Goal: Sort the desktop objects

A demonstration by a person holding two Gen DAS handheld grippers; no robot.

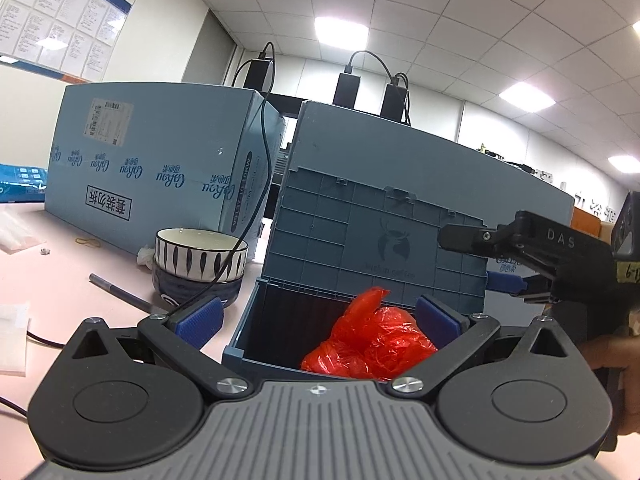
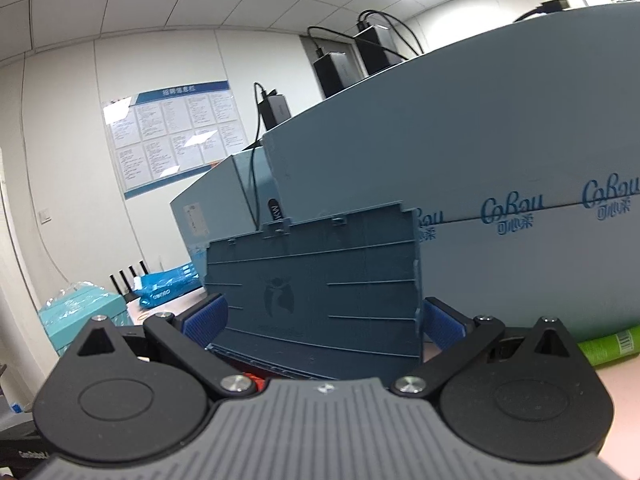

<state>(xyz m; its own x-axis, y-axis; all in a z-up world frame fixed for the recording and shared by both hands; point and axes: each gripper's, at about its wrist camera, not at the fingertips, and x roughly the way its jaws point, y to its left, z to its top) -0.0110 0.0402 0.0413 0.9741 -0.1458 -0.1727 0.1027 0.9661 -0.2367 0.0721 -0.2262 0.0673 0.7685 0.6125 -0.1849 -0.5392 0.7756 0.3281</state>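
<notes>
A crumpled red plastic bag [image 1: 370, 344] lies inside the blue storage box [image 1: 256, 332], whose lid [image 1: 372, 240] stands upright. The left gripper [image 1: 318, 316] hangs wide and empty above it; the right gripper [image 2: 322, 320], also wide, faces the lid. Stacked bowls [image 1: 200, 268] sit beside the box on the tabletop [image 1: 52, 280].

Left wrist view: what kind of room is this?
Most likely an office. A grid ceiling with panel lights, a wall notice board covered in printed sheets, and a pink desk with cardboard boxes, stacked bowls and a pen.

red bag [image 1: 370, 340], grey-blue bin [image 1: 360, 240], navy-striped white bowl [image 1: 200, 256].
</notes>
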